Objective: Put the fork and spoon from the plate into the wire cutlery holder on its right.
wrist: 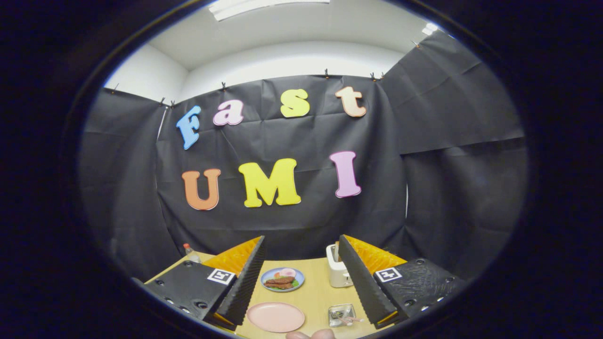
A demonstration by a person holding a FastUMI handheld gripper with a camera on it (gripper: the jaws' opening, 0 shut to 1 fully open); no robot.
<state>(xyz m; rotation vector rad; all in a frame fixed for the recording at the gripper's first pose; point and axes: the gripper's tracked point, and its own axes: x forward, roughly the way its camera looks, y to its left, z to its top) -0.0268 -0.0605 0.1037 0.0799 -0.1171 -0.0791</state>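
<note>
My gripper (301, 240) is open and held high above the wooden table (313, 294), with nothing between its black ribbed fingers (247, 278). Down between the fingers lies a round pink plate (275, 316) with a bare surface. To its right stands the small wire cutlery holder (335, 311), close to the right finger. Thin utensils with pale pink handles (351, 320) rest in the holder, too small to tell fork from spoon.
Beyond the pink plate sits a blue plate (269, 275) with toy food. A white toaster (337, 275) stands behind the holder. A small bottle (191, 253) is at the table's far left corner. A person's fingertips (311, 334) show near the table's front edge.
</note>
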